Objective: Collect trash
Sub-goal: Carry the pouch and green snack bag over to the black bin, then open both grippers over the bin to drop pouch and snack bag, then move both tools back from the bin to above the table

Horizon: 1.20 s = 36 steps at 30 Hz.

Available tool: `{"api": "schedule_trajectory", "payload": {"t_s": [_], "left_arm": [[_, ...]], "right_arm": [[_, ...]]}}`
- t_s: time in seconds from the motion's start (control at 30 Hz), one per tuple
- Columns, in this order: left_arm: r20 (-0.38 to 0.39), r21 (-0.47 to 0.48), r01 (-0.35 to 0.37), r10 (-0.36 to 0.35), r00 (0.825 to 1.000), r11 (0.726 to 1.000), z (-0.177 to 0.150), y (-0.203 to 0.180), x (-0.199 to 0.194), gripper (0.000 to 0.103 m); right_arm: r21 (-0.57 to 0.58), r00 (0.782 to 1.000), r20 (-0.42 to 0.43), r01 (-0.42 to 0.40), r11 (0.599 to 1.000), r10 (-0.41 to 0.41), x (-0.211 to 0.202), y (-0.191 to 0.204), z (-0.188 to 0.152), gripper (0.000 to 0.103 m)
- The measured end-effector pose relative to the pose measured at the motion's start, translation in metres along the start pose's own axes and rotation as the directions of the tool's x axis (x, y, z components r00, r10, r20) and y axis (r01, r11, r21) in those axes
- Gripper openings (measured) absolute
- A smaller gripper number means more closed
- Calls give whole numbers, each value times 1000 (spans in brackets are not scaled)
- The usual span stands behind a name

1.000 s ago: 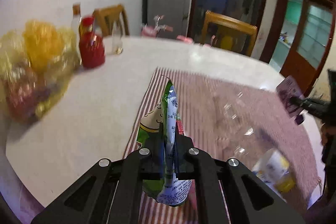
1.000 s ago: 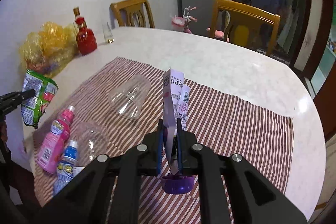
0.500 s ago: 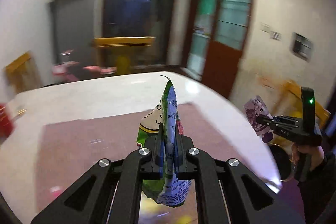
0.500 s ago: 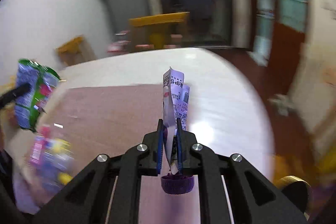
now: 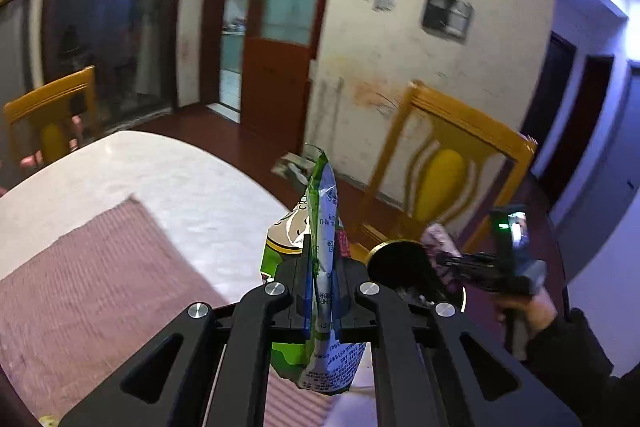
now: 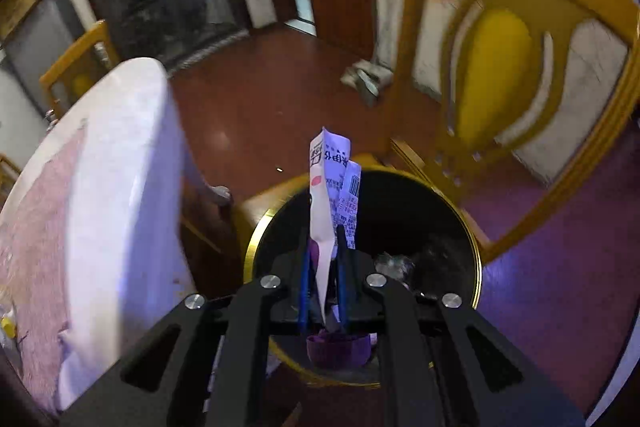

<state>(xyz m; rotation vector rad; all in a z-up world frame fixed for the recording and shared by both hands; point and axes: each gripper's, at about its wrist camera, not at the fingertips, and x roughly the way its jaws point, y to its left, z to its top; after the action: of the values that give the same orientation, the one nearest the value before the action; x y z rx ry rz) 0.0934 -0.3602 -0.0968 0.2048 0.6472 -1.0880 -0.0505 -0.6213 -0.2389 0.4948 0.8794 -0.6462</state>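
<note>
The green snack wrapper (image 5: 320,259) clamped in the left tongs (image 5: 322,279) carries small printed lines and a partial "C" on a cream band, too blurred to read. The white pouch (image 6: 330,195) between the right tongs (image 6: 323,267) bears large Chinese characters, a red dot and a barcode, not legible.

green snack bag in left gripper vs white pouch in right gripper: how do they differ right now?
Colour: the green snack bag is green with a silvery back seam; the white pouch is white with print and a purple cap at its lower end.
Position: the pouch is already over the black bin; the bag sits nearer the table, short of the bin.
Shape: the bag looks fuller, the pouch folded flat.
Shared: each is clamped between its gripper's jaws.
</note>
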Motion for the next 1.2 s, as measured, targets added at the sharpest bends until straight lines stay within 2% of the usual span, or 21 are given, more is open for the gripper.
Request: {"api": "schedule_trajectory", "payload": {"t_s": [0.03, 0.07, 0.1, 0.2, 0.37, 0.53, 0.63, 0.67, 0.7, 0.73, 0.77, 0.83, 1.0, 1.07, 1.2], "left_arm": [[-13, 14, 12, -12, 1000, 1000, 0, -9, 9, 6], [-22, 23, 22, -22, 1000, 999, 0, -17, 16, 6], [-38, 36, 36, -35, 999, 999, 0, -25, 27, 6], [-81, 68, 74, -69, 994, 995, -4, -48, 54, 6], [-171, 120, 156, -134, 976, 981, -10, -92, 114, 8], [-293, 148, 241, -191, 937, 959, -25, -146, 195, 9], [-368, 132, 242, -179, 913, 961, -42, -164, 241, 9], [-399, 121, 236, -171, 901, 964, -49, -168, 256, 13], [-420, 117, 227, -159, 893, 967, -54, -171, 266, 24], [-448, 108, 211, -143, 883, 971, -62, -174, 277, 66], [-453, 94, 198, -135, 881, 976, -67, -175, 282, 96], [-439, 68, 168, -122, 890, 983, -74, -174, 281, 97], [-413, 74, 169, -124, 902, 983, -70, -175, 269, 97], [-383, 69, 166, -128, 915, 984, -64, -174, 260, 97], [-276, 108, 118, -84, 957, 987, -45, -162, 215, 97]], "right_arm": [[13, 1000, -23, 11, 1000, -10, 10, -7, -2, 36], [28, 999, -41, 30, 999, -29, 20, -12, -4, 76], [44, 998, -50, 52, 998, -50, 28, -17, -7, 84], [128, 995, -61, 87, 988, -80, 36, -38, -17, 84], [304, 991, 60, 99, 948, -123, -12, -76, -21, 84], [360, 972, 150, 115, 926, -179, -61, -92, -23, 84], [376, 967, 181, 102, 921, -181, -77, -96, -29, 84], [380, 966, 186, 97, 920, -178, -80, -95, -31, 84], [384, 966, 191, 91, 919, -176, -83, -97, -31, 84], [388, 965, 196, 85, 918, -173, -86, -98, -32, 84], [390, 965, 199, 80, 918, -169, -87, -100, -33, 84], [392, 964, 206, 74, 917, -166, -87, -102, -31, 84], [389, 957, 240, 57, 919, -161, -101, -97, -30, 84], [384, 952, 255, 62, 921, -170, -103, -92, -28, 84], [381, 933, 290, 90, 920, -211, -114, -77, -24, 86]]}}
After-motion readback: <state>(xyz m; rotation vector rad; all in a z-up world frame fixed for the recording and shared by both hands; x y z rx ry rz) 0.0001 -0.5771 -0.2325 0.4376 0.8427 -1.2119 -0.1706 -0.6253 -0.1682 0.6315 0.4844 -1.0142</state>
